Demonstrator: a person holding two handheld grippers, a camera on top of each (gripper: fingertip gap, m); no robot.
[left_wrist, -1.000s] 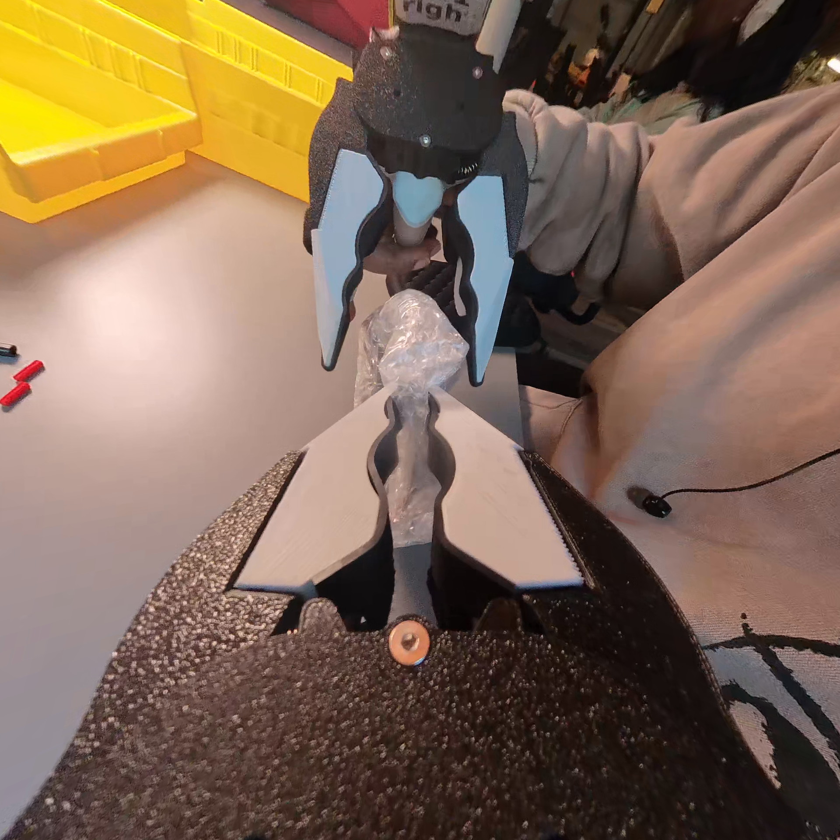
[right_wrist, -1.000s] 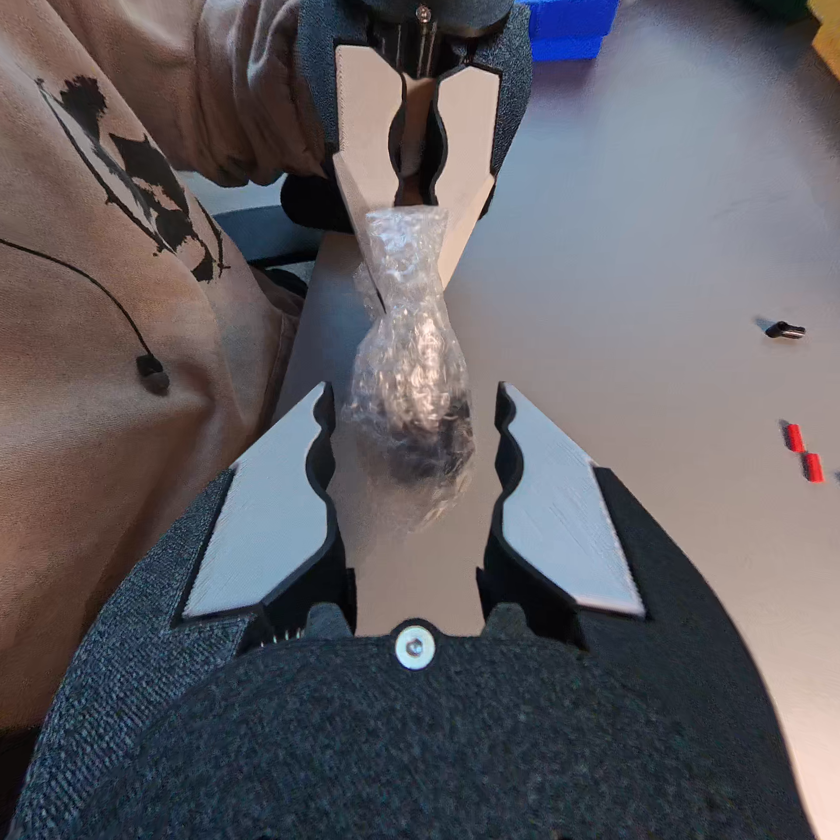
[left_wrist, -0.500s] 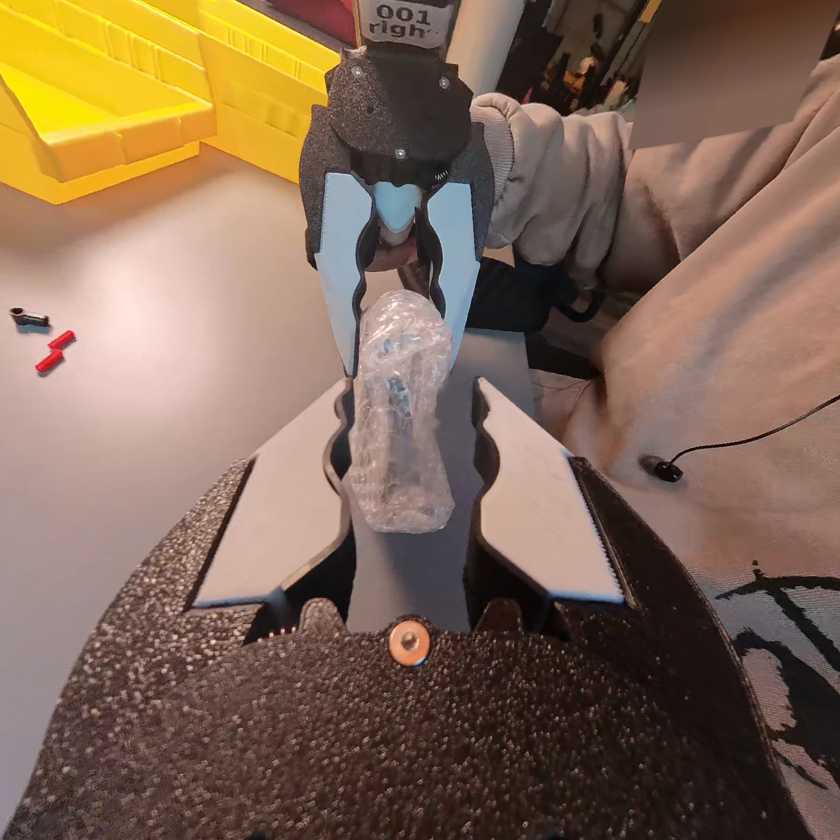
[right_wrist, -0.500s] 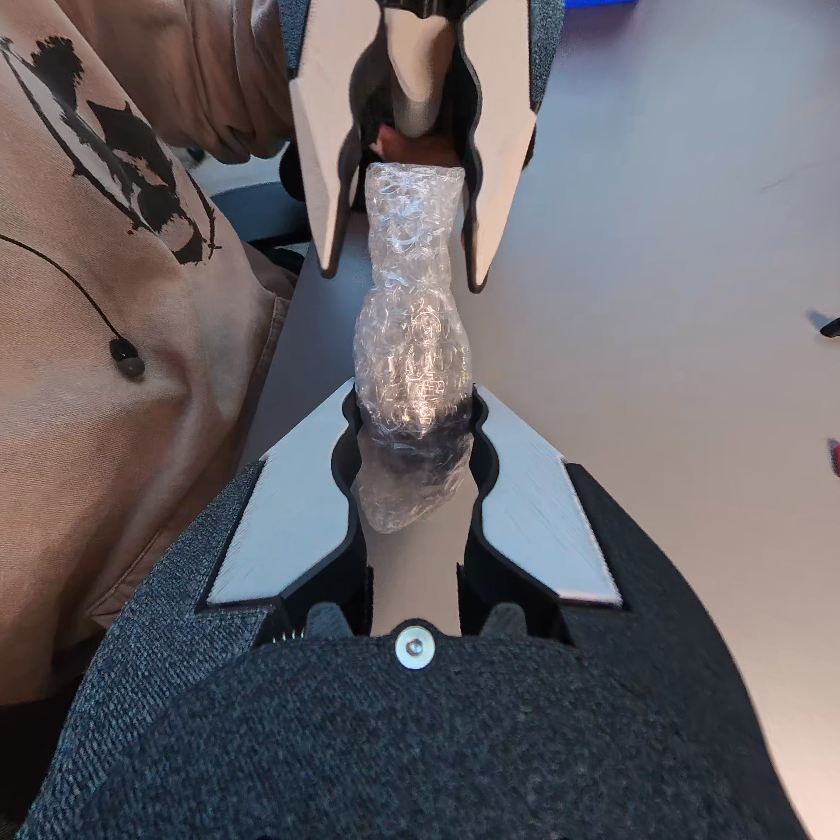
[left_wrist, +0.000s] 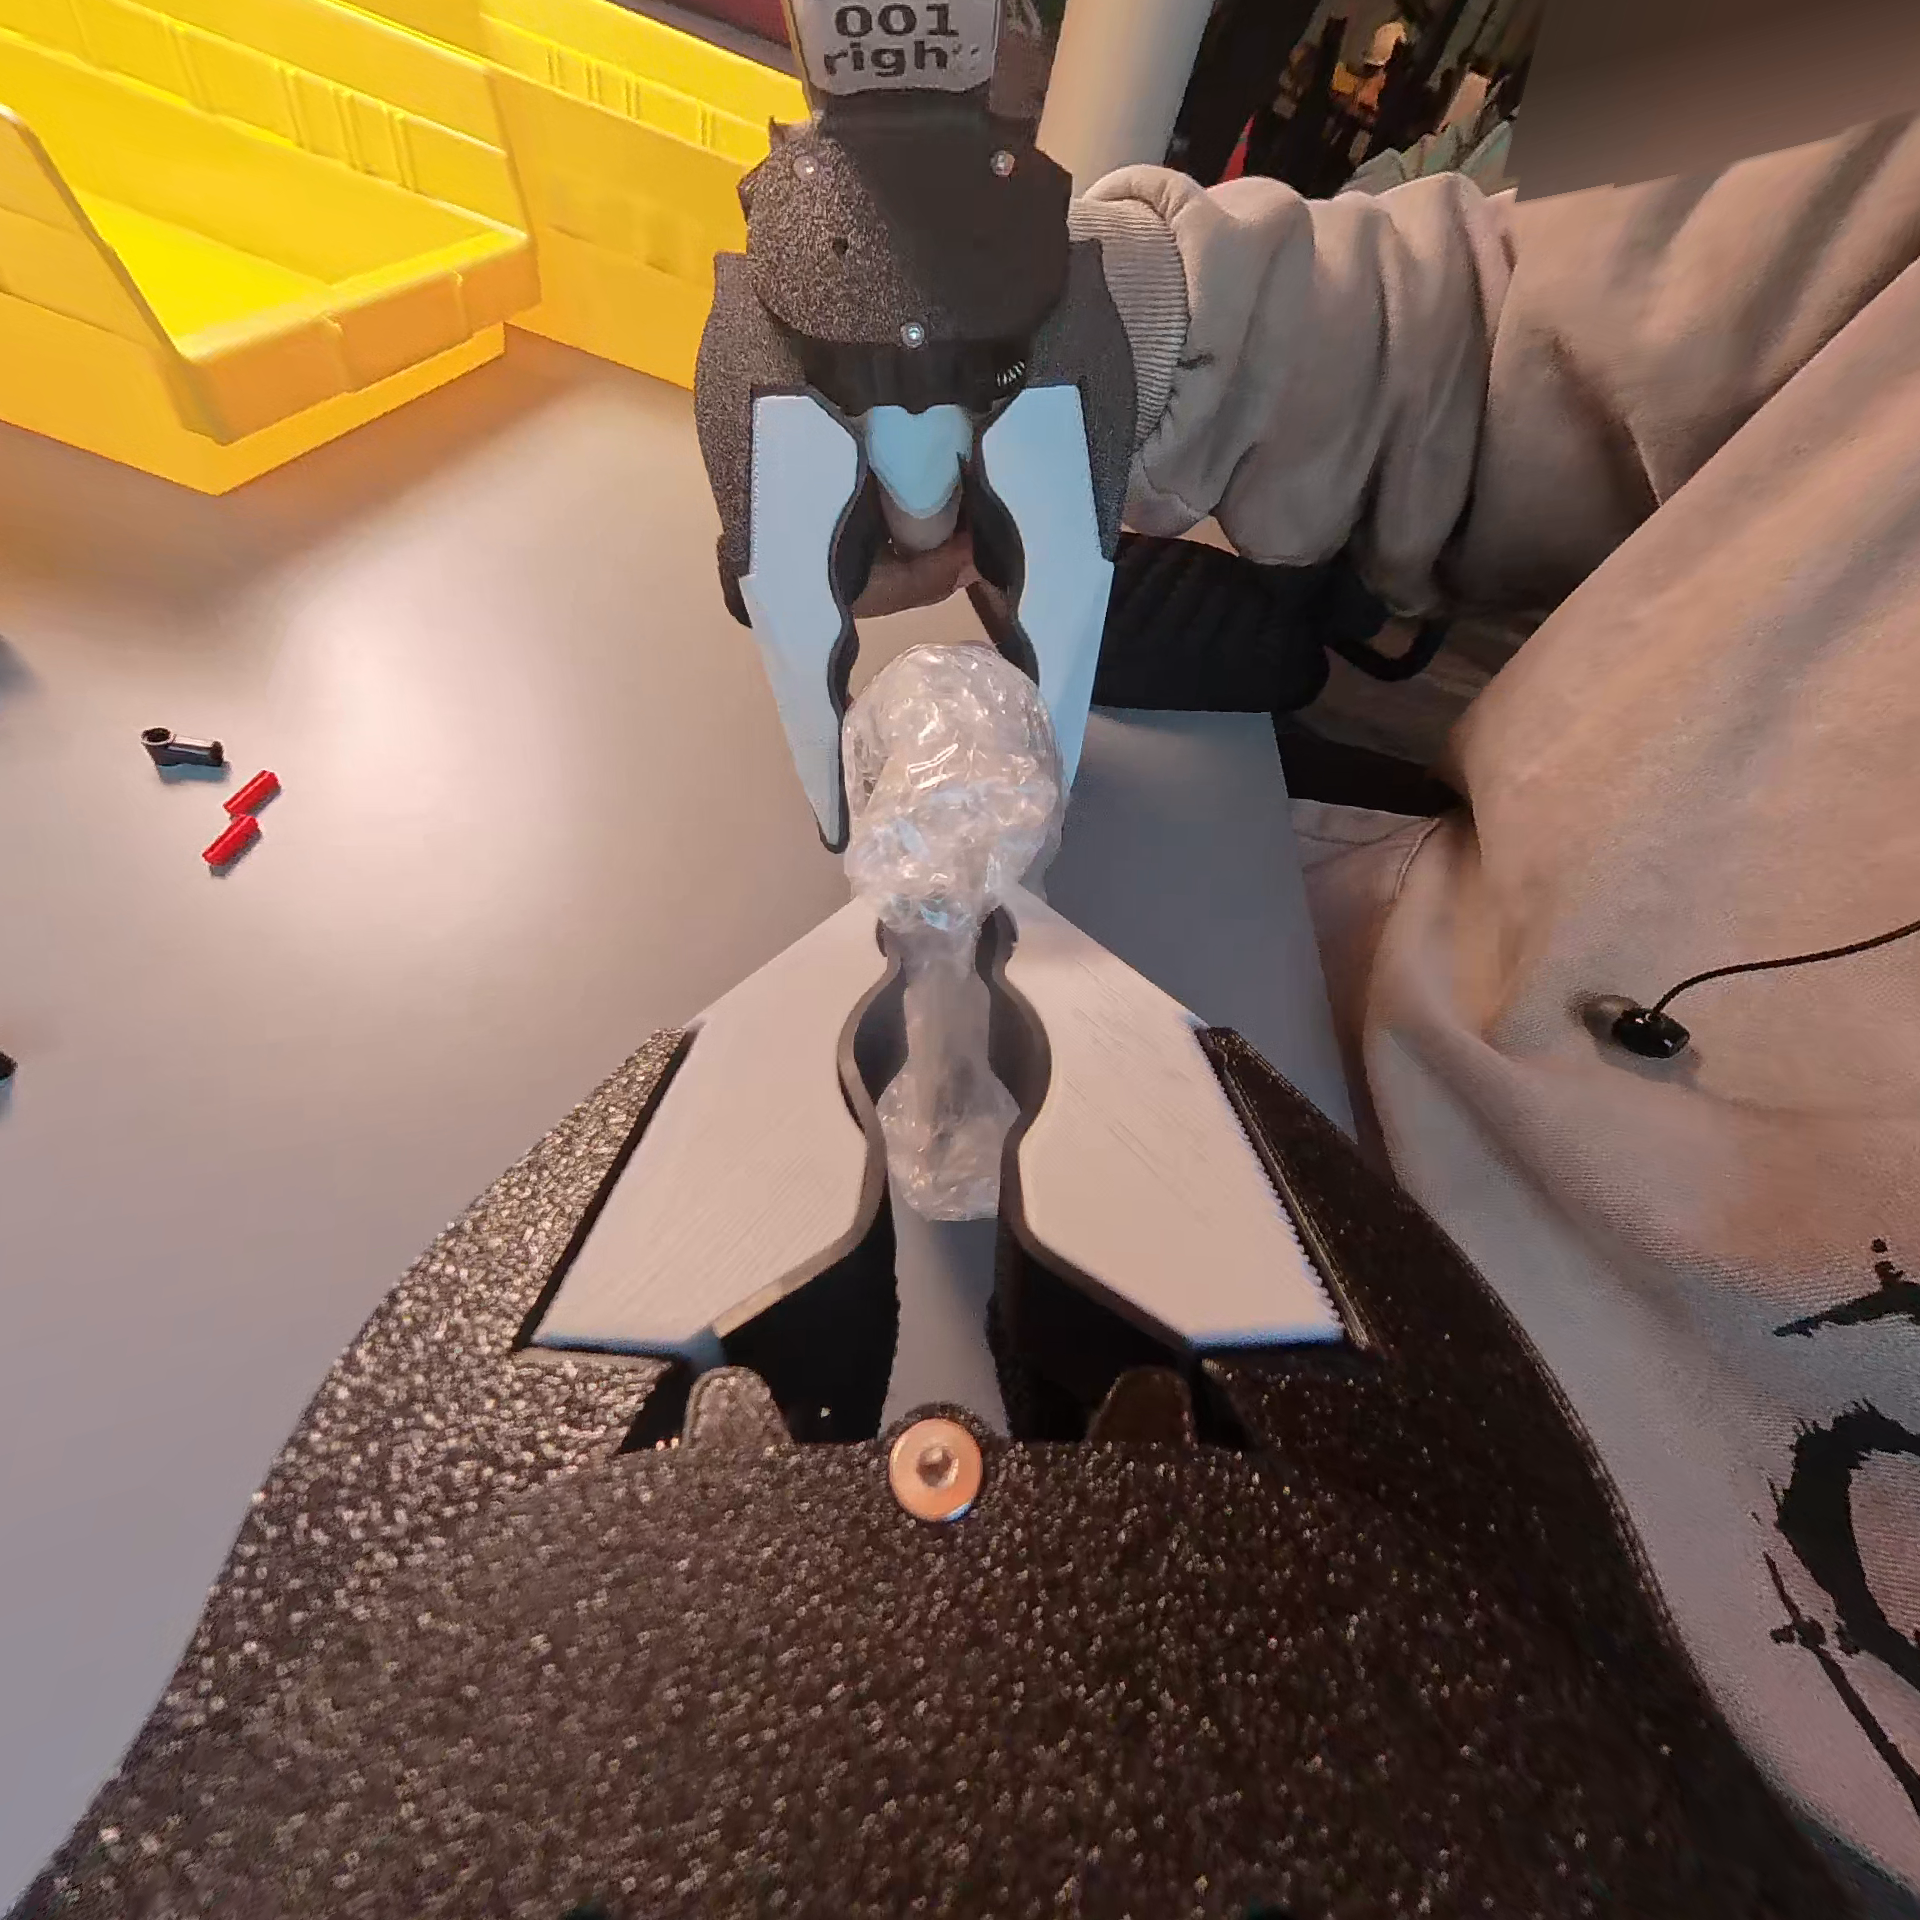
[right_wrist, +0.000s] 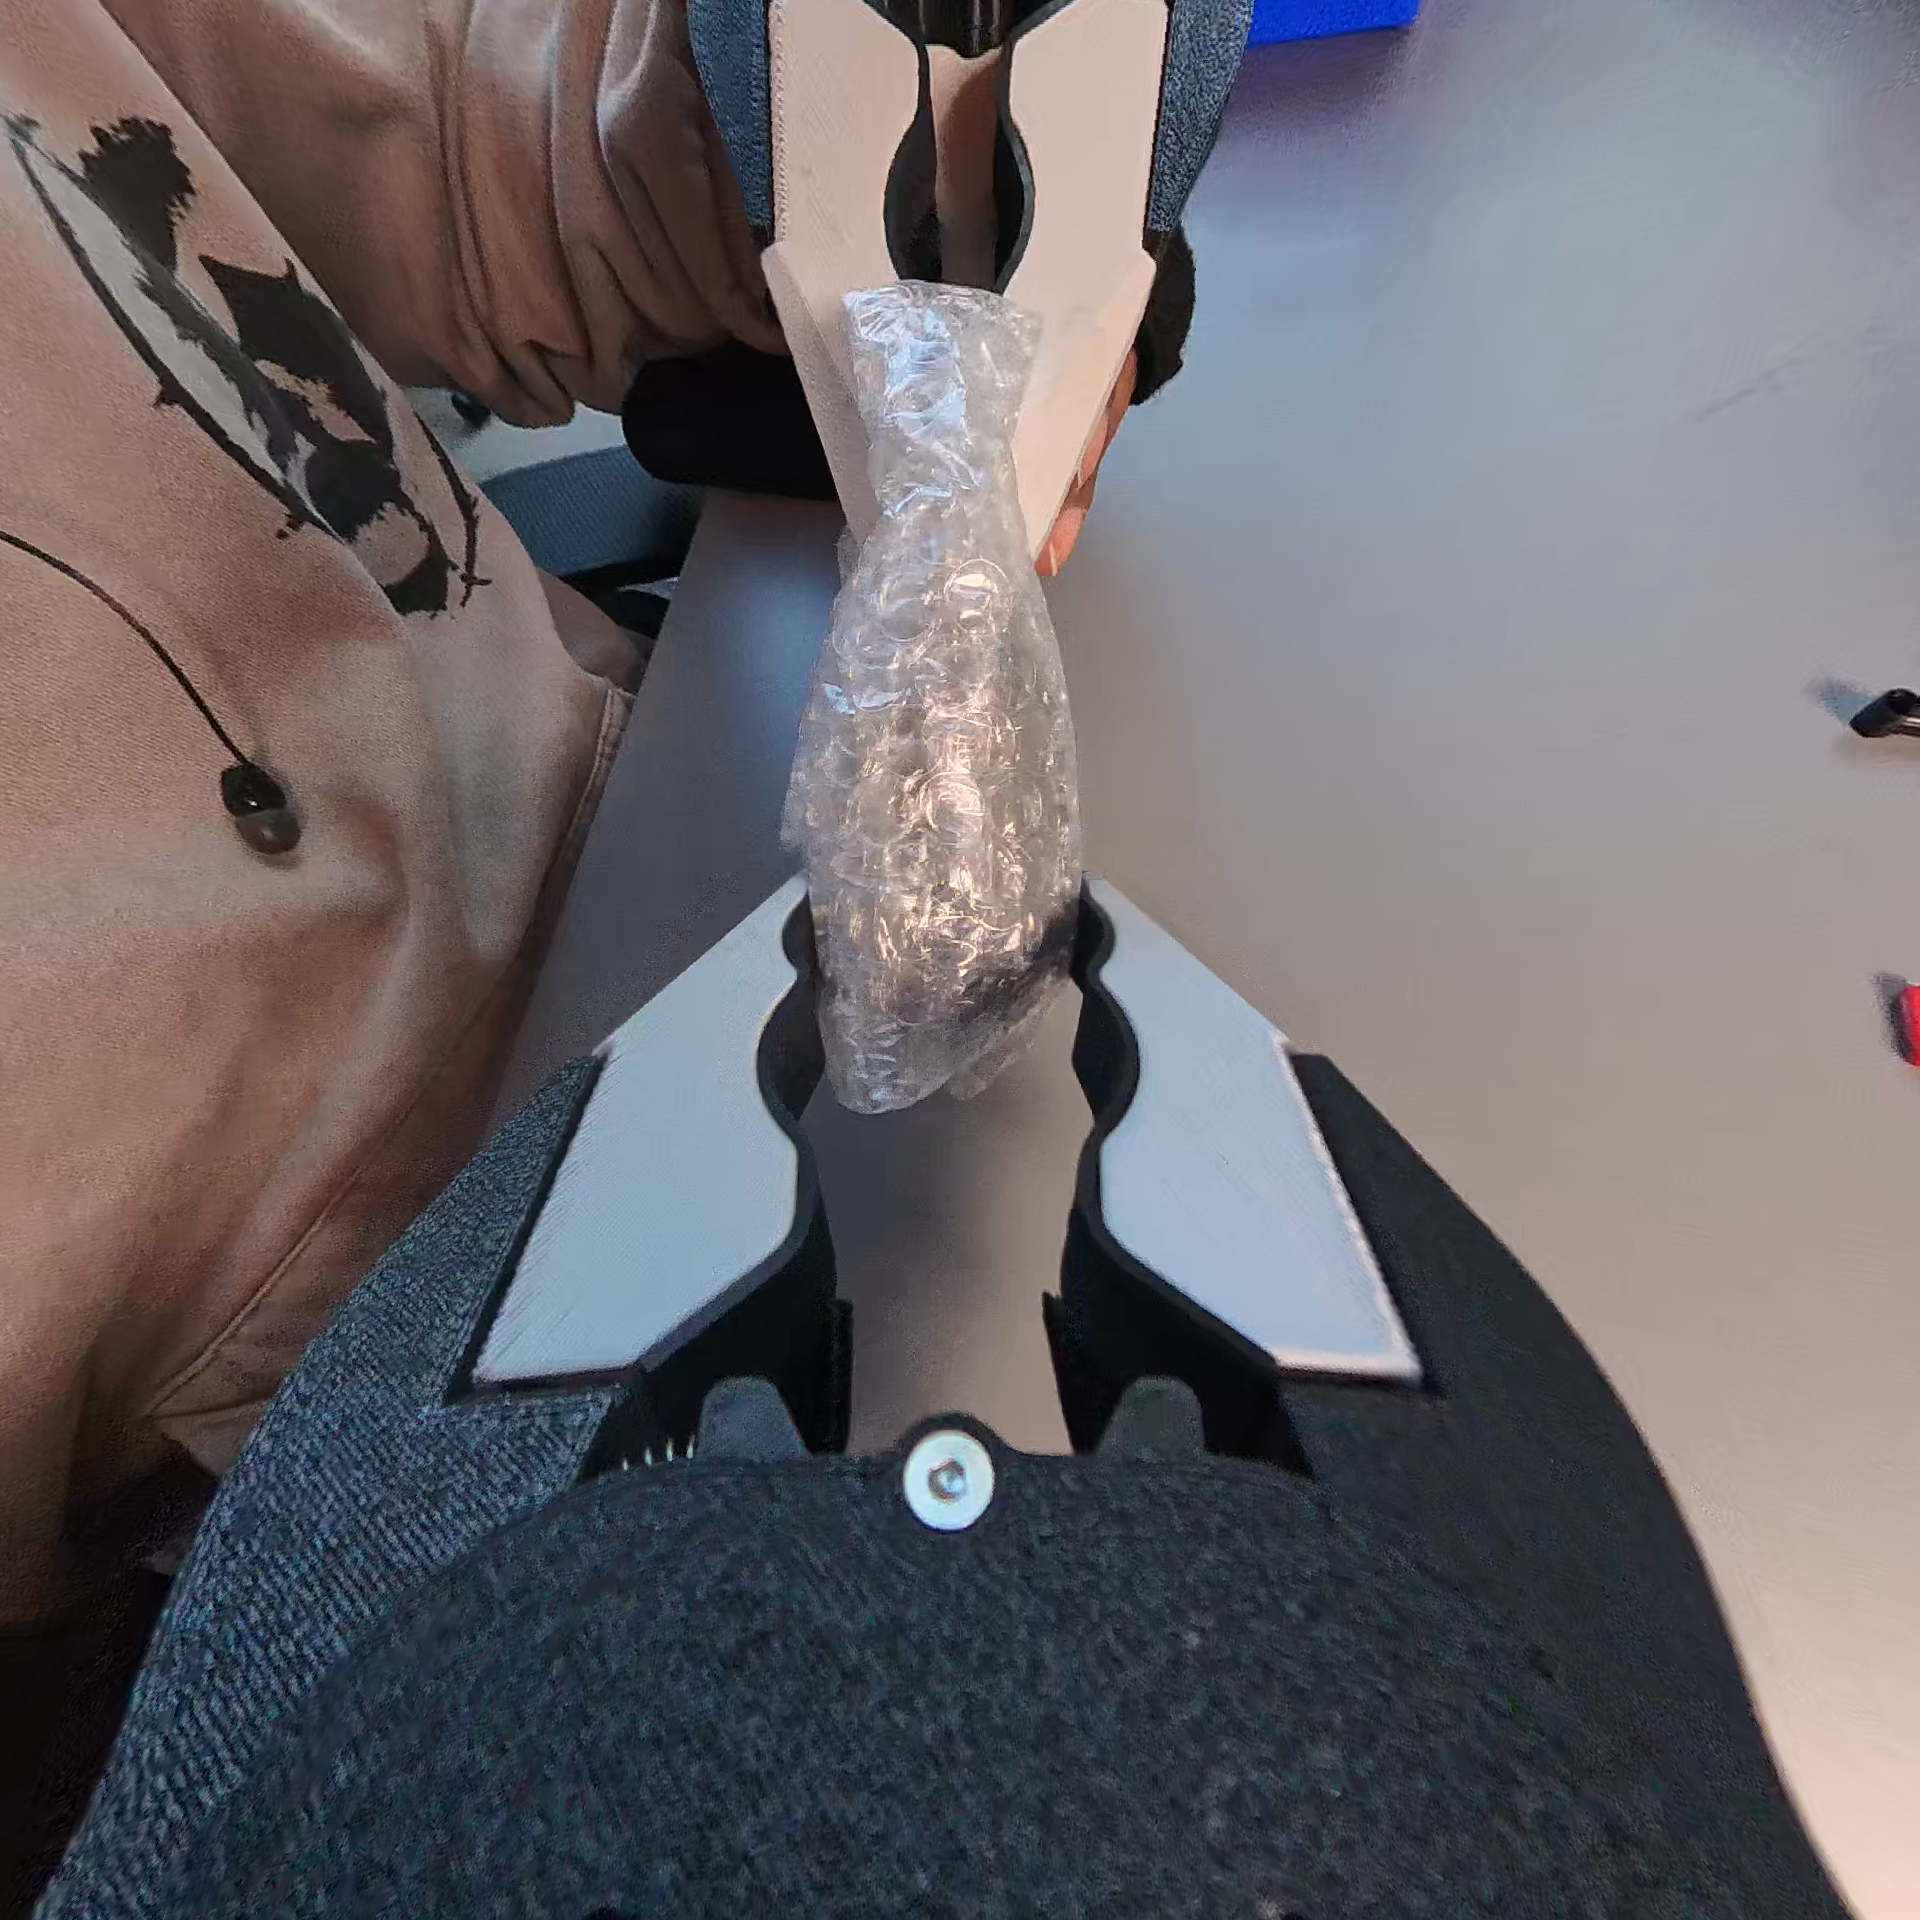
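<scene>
Left gripper (left_wrist: 940, 920) is clamped on the thin neck of the bubble-wrap bundle (right_wrist: 935, 727), held above the table (right_wrist: 1455, 520). Right gripper (right_wrist: 940, 925) stands parted around its fat end. Bundle looks light, soft, slippery; the neck grips best.

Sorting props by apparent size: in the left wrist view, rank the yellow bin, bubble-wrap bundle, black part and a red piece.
1. yellow bin
2. bubble-wrap bundle, nearer the camera, so unsure
3. black part
4. red piece, looks similar

Two grippers (left_wrist: 940, 914) (right_wrist: 940, 997), one bubble-wrap bundle (left_wrist: 951, 790), two red pegs (left_wrist: 241, 817), two yellow bins (left_wrist: 312, 301).
</scene>
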